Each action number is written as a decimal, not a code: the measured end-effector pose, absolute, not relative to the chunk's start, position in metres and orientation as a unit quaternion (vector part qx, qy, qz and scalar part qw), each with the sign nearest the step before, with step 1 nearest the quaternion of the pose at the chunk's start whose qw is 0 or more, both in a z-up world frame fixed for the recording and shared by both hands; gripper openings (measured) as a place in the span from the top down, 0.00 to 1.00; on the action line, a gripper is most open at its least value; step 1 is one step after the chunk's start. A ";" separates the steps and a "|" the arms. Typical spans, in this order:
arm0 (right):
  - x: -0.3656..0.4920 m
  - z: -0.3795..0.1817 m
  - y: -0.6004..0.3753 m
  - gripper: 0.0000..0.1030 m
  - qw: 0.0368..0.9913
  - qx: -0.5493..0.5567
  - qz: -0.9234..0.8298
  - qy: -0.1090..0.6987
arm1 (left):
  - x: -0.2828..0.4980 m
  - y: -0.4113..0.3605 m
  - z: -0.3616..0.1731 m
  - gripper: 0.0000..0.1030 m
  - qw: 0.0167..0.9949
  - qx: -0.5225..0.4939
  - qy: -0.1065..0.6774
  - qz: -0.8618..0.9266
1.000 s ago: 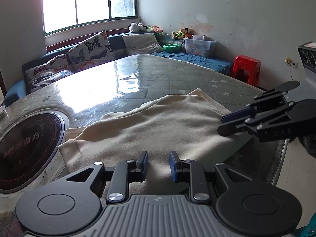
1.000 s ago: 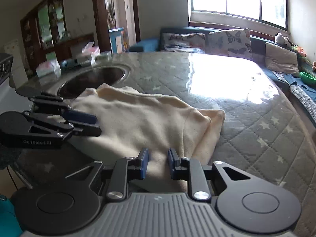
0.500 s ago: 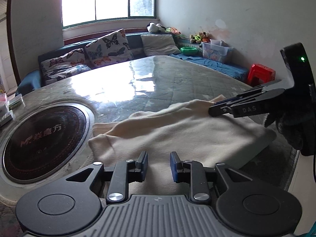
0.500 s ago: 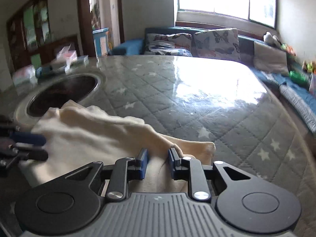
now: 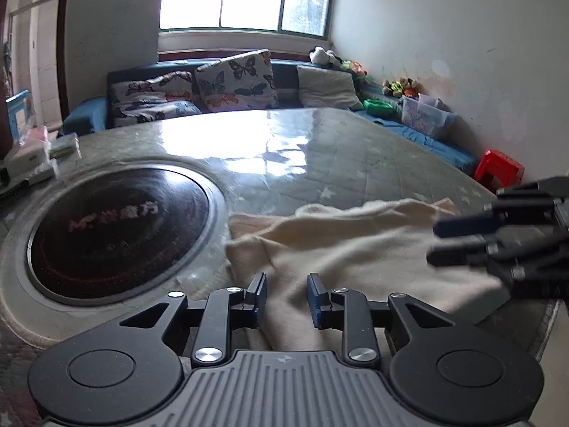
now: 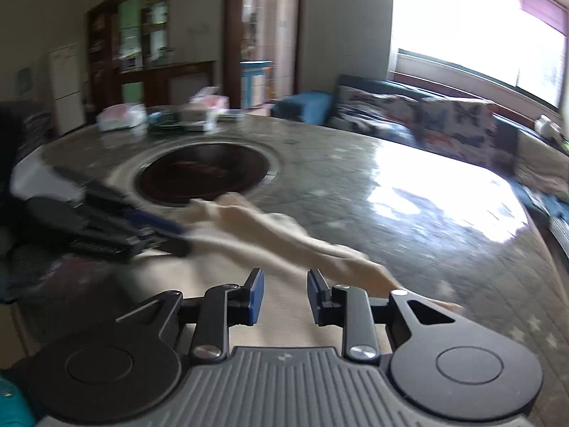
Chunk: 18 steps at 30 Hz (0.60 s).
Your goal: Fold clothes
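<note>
A cream garment (image 5: 355,245) lies rumpled on the round quilted table (image 5: 355,163), beside the dark hob set into it. My left gripper (image 5: 287,297) hovers low over the garment's near edge; its blue pads stand apart with cloth showing under the gap, none pinched. In the right wrist view the garment (image 6: 249,220) runs as a long ridge across the table (image 6: 355,185). The right gripper (image 6: 285,297) is opening its jaws above flat cloth and its pads touch nothing. Each gripper shows in the other's view: the right gripper (image 5: 432,244) over the garment's right end, the blurred left gripper (image 6: 185,239) at its left end.
A round black hob (image 5: 117,227) is sunk into the table left of the garment. Boxes and tissue packs (image 6: 160,117) crowd the far rim. A sofa with butterfly cushions (image 5: 234,78) stands under the window. A red stool (image 5: 499,170) stands beside the table at right.
Both grippers swung left toward the hob. The garment was dragged and bunched into a ridge. The right gripper's jaws widened, and the fold that was between them now lies flat.
</note>
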State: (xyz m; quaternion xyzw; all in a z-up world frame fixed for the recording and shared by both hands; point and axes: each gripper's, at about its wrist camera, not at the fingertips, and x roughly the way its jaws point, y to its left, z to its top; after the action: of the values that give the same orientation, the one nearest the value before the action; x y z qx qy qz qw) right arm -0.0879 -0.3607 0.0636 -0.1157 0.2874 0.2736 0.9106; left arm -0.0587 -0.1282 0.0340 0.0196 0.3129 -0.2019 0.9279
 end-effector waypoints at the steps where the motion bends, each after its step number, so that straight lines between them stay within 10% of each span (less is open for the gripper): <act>1: -0.091 0.064 -0.354 0.72 0.906 -0.125 0.286 0.286 | -0.059 -0.124 0.036 0.73 0.931 0.018 0.310 -0.195; 18: -0.120 0.035 -0.242 0.60 0.841 -0.278 0.388 0.254 | -0.056 -0.063 0.041 0.54 0.914 -0.117 0.365 -0.131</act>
State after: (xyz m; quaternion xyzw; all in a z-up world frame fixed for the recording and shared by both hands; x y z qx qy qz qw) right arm -0.1195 -0.2417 0.0346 -0.2780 0.2539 0.3885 0.8410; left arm -0.0562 -0.0634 0.0405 -0.1173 0.3649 -0.1315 0.9142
